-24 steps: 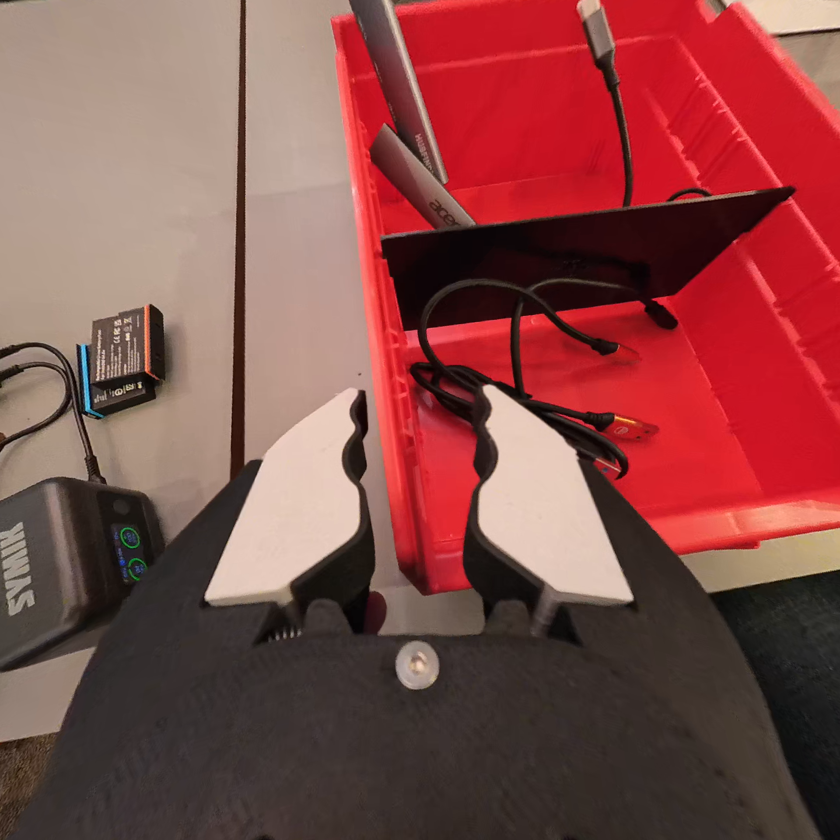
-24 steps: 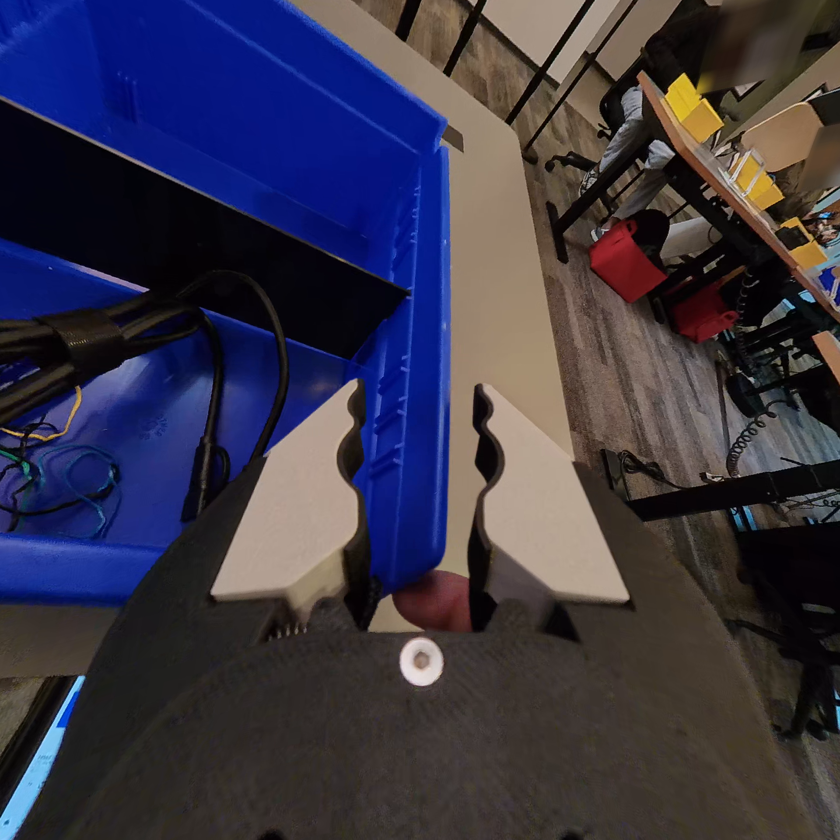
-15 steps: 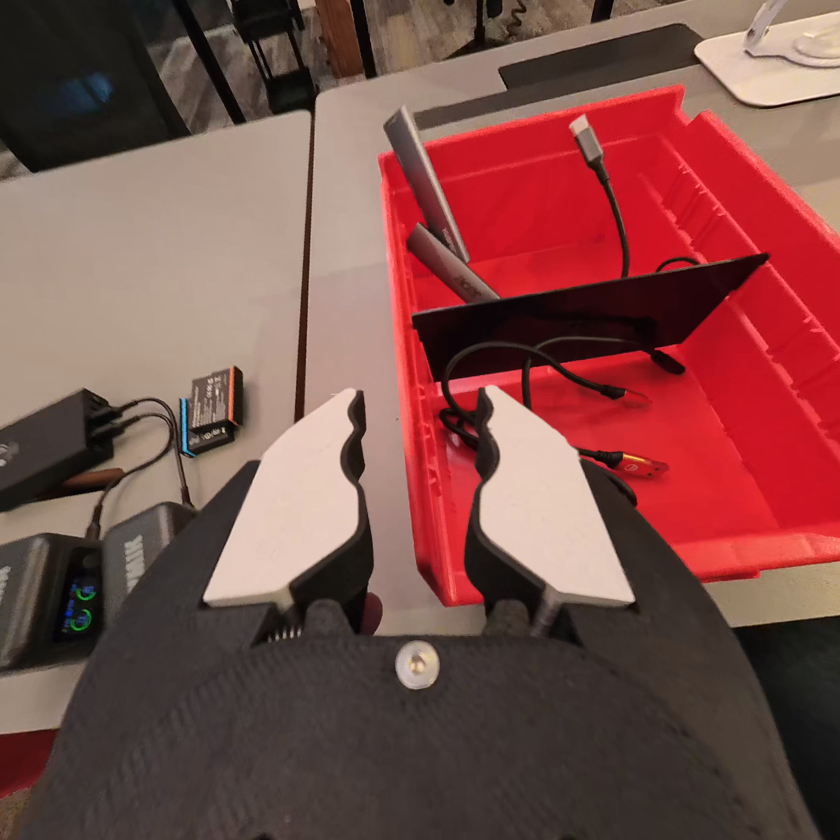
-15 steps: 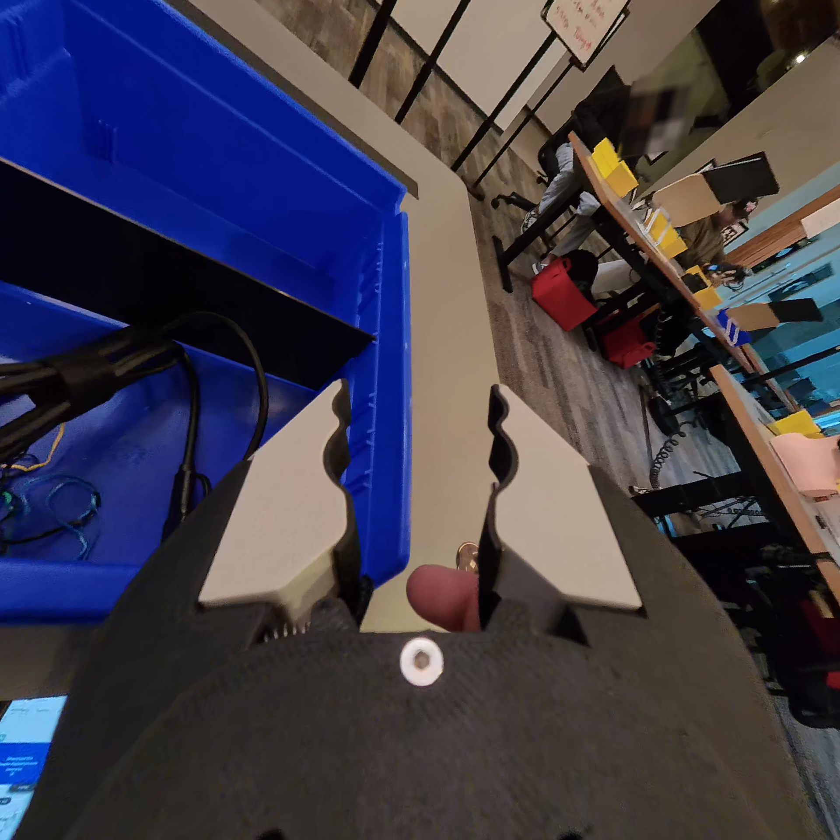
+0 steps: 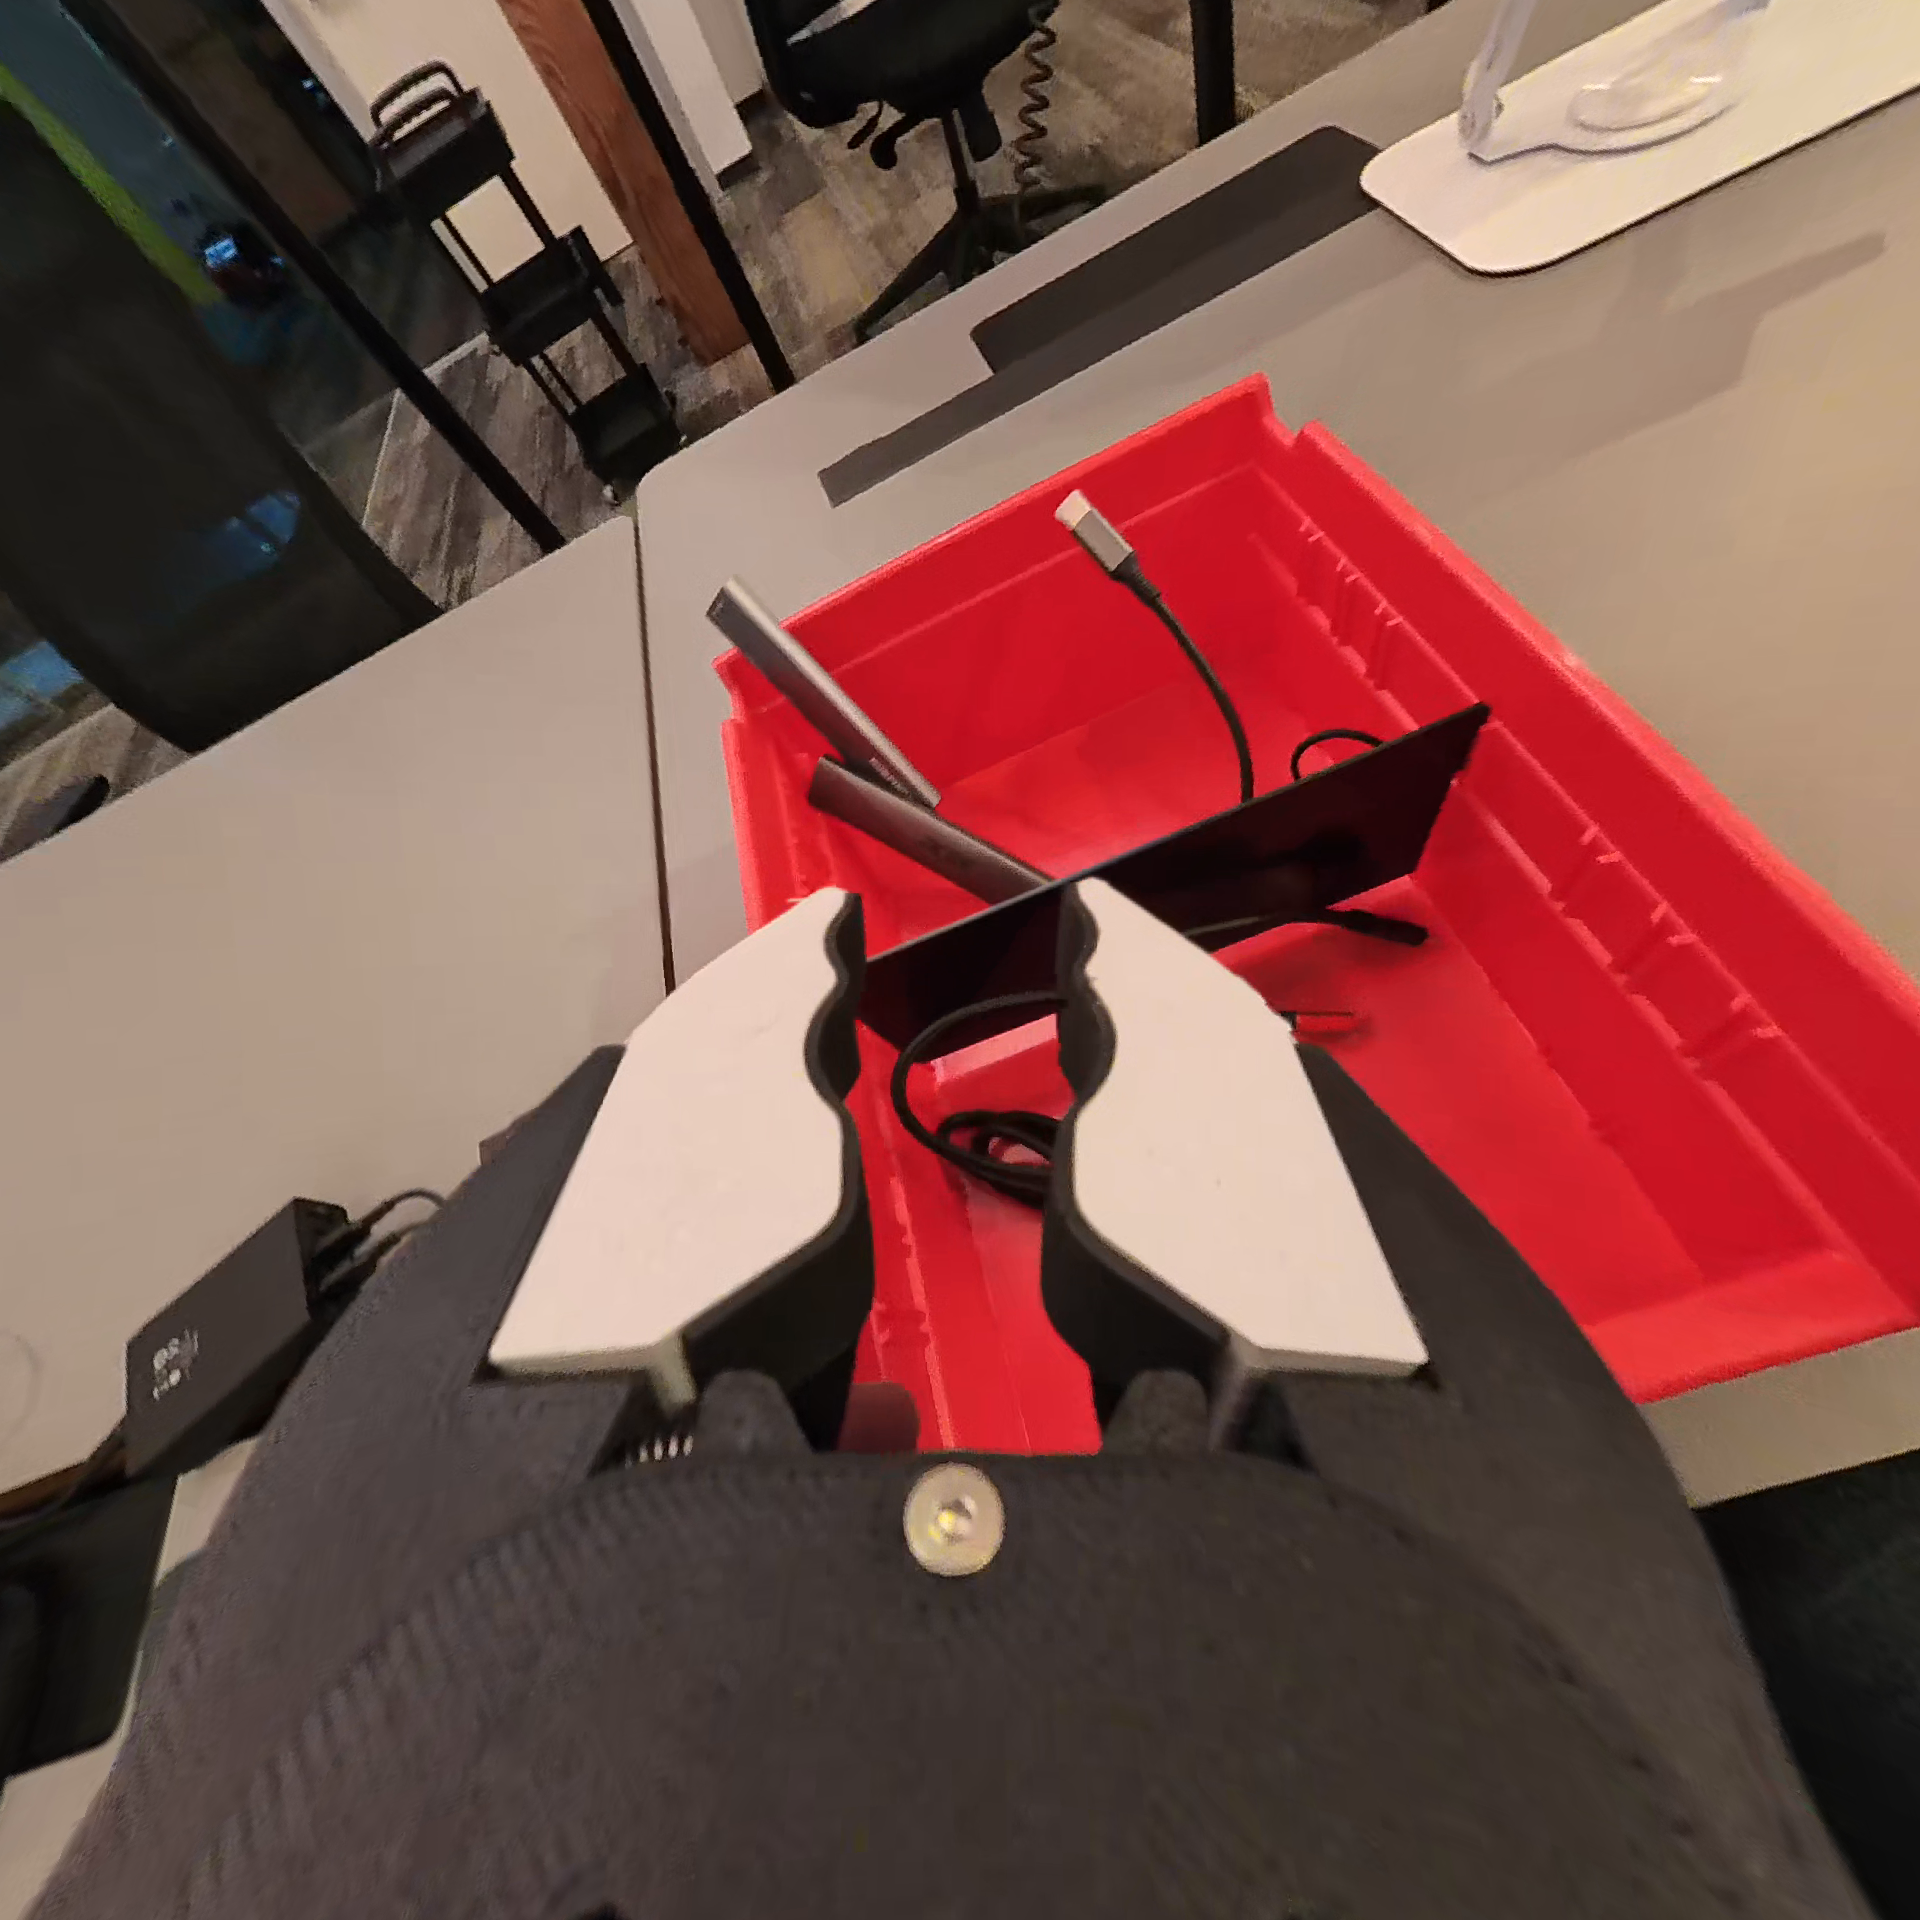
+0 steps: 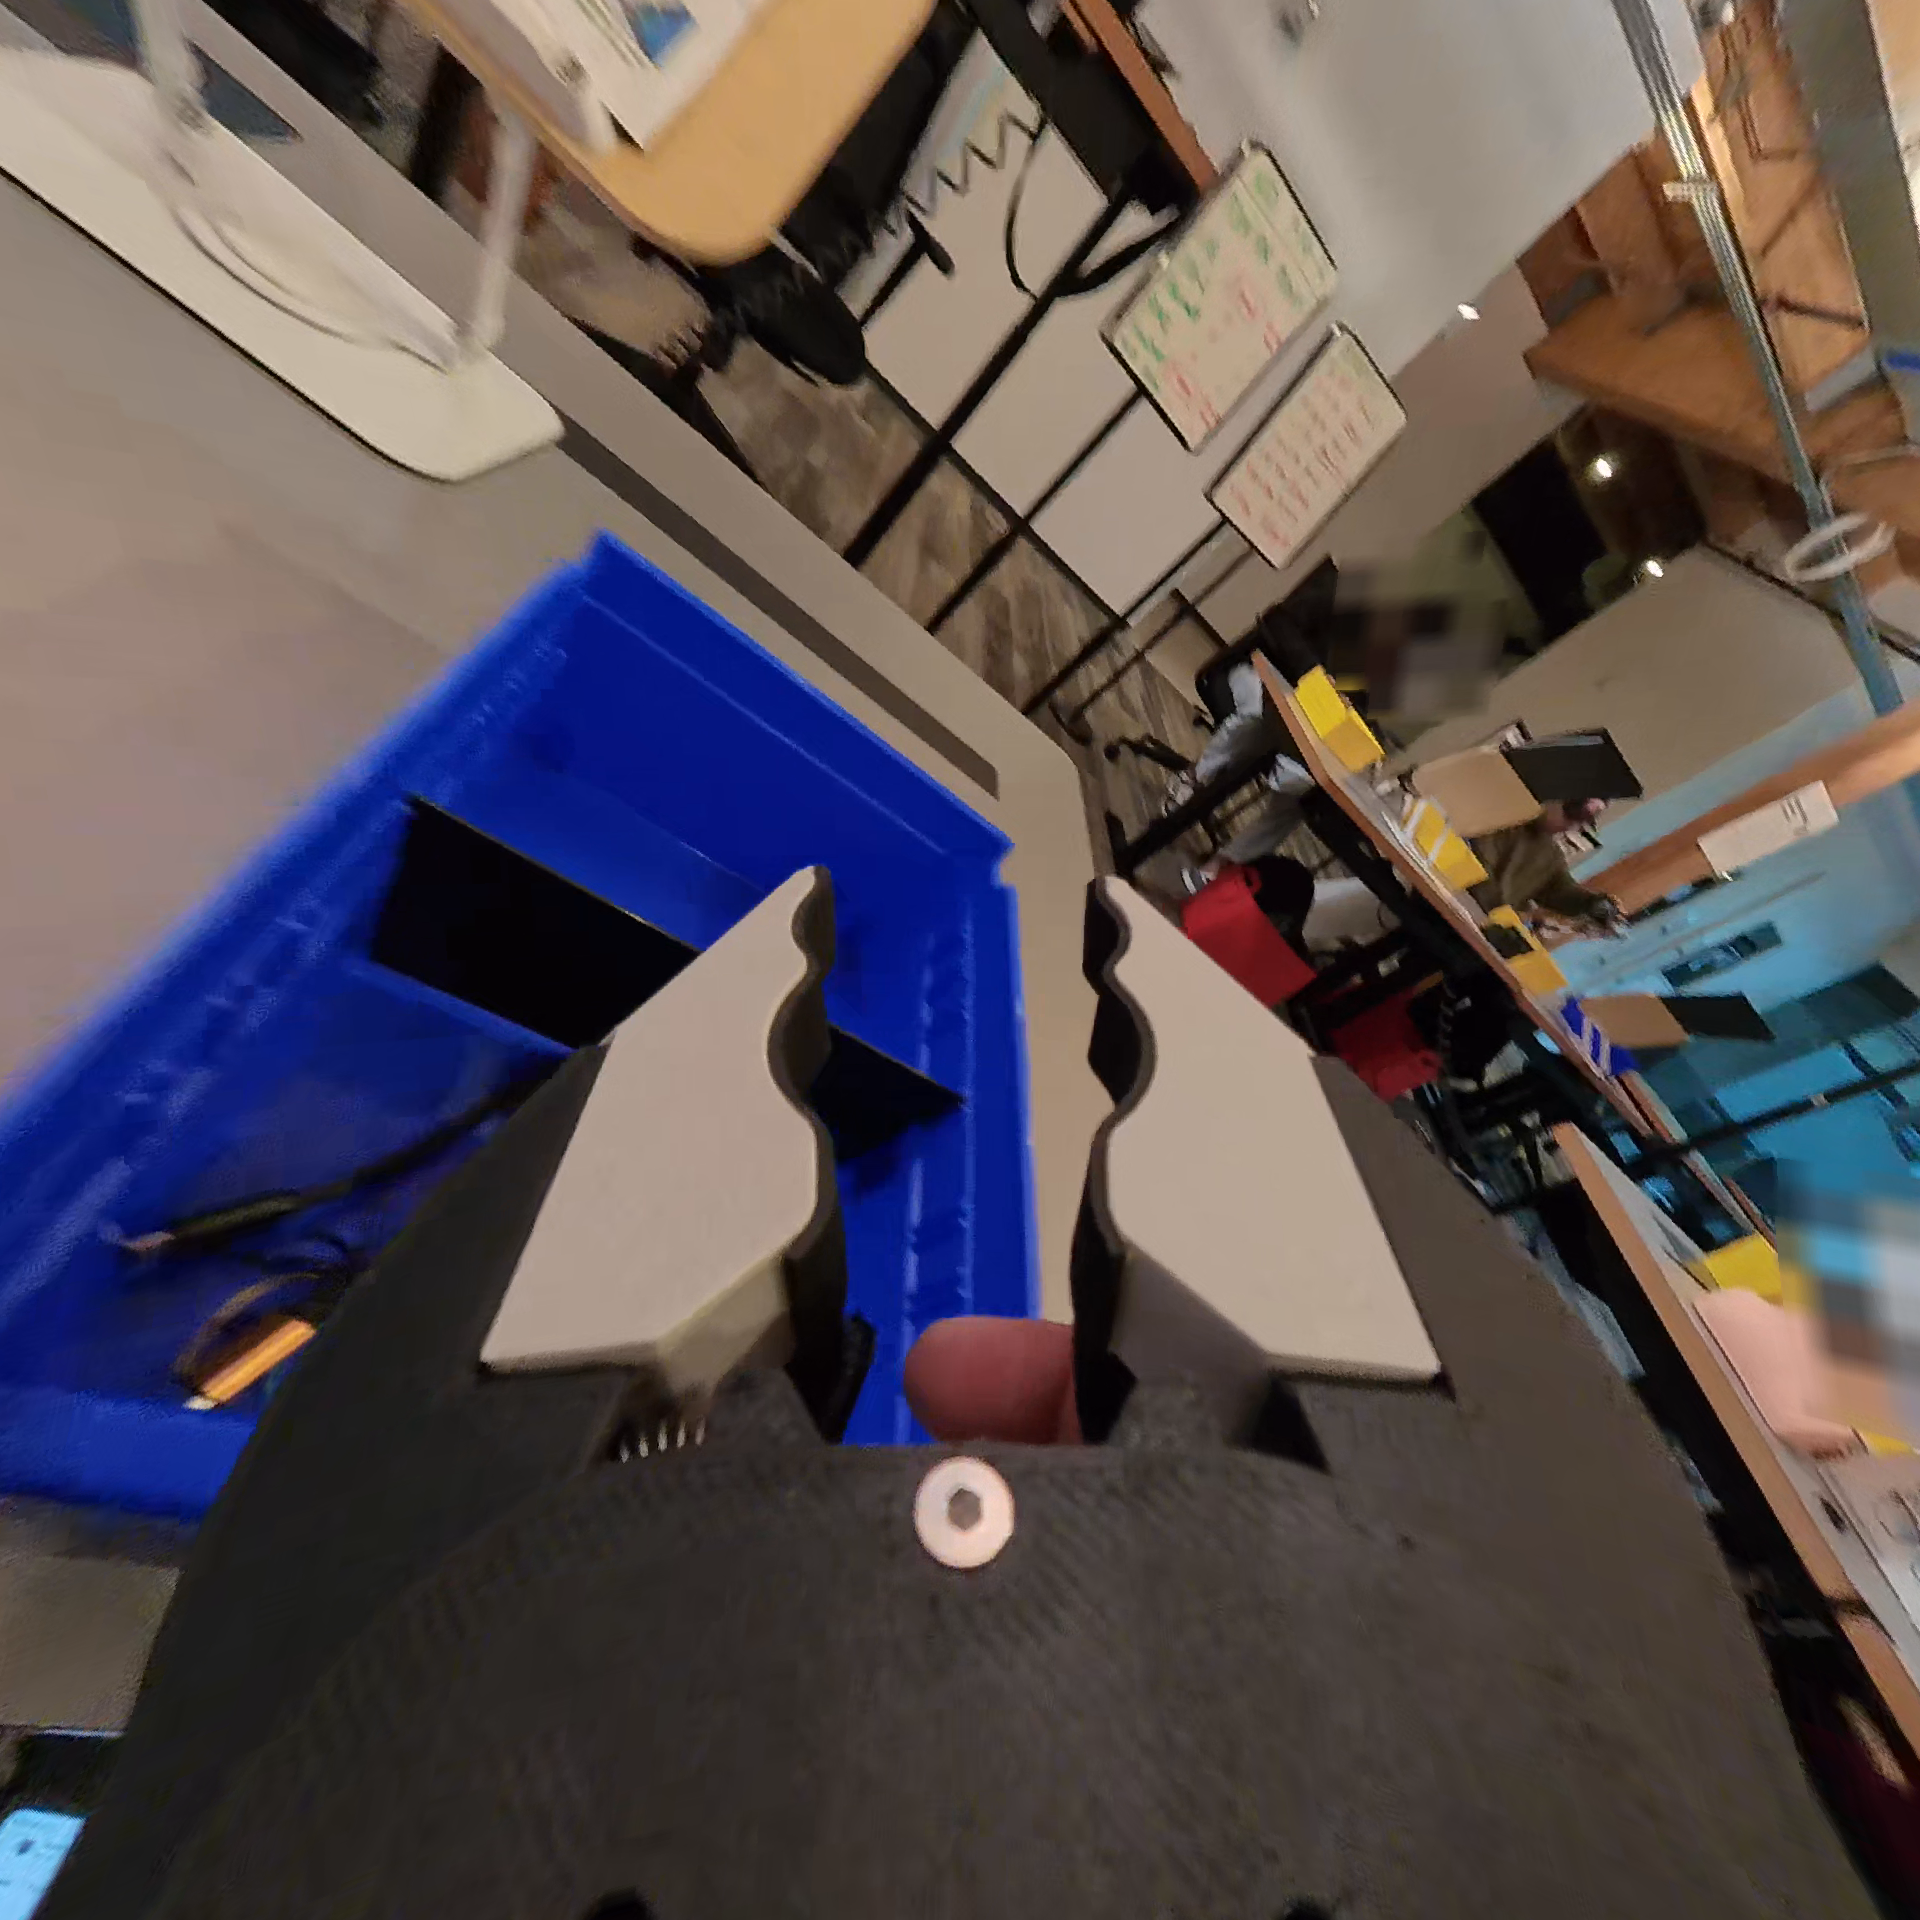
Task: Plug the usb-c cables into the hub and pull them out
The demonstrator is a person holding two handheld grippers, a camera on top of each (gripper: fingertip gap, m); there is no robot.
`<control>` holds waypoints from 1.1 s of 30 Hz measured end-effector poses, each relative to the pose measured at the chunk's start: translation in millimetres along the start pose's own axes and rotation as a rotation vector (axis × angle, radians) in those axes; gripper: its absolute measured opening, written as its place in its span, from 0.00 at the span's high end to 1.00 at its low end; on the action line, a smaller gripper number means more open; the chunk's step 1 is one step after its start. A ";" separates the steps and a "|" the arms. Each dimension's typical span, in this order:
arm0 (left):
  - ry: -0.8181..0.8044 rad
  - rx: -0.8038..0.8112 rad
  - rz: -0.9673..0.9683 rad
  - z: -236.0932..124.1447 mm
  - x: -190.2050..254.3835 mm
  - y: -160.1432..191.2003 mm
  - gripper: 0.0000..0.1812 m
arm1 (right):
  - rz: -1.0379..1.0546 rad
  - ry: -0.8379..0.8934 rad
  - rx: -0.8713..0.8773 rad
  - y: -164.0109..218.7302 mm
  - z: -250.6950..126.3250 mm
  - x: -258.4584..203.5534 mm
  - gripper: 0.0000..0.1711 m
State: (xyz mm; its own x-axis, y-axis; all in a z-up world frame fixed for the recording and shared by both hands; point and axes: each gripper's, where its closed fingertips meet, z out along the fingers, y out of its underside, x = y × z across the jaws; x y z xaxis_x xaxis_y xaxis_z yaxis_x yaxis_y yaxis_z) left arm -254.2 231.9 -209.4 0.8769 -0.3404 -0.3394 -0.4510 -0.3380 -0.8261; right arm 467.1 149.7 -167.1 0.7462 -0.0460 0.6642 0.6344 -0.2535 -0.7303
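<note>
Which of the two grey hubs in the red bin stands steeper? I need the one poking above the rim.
The farther hub: it leans steeply, its top above the red bin's back corner. The nearer hub lies flatter against the black divider.

— Light's soft and even in here, from overhead; the red bin (image 5: pixel 1558 1091) shows hardly any shadow.

— The right wrist view is smeared, though: the blue bin (image 6: pixel 312 1039) streaks with motion, and everything bends at the edges.

— The left one's sharper, with slight softness low down.
</note>
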 end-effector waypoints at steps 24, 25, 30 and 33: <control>0.238 -0.099 0.267 25.1 85.7 2.7 0.85 | 0.105 -0.576 0.246 -128.0 -24.3 -207.5 0.79; 0.241 -0.091 0.272 25.7 86.8 -0.5 0.86 | 0.108 -0.584 0.249 -131.3 -25.6 -210.2 0.79; 0.236 -0.066 0.287 32.3 83.4 -12.8 0.86 | 0.109 -0.623 0.261 -147.8 -34.9 -223.8 0.79; 0.232 -0.061 0.300 37.5 78.4 -19.5 0.87 | 0.125 -0.650 0.265 -156.7 -40.3 -232.2 0.79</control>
State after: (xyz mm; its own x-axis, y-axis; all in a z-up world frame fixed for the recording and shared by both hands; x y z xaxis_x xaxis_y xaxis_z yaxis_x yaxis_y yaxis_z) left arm -170.4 244.7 -236.8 0.6467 -0.6191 -0.4454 -0.6970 -0.2425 -0.6749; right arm 186.3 161.2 -200.5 0.7334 0.5468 0.4038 0.5026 -0.0363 -0.8637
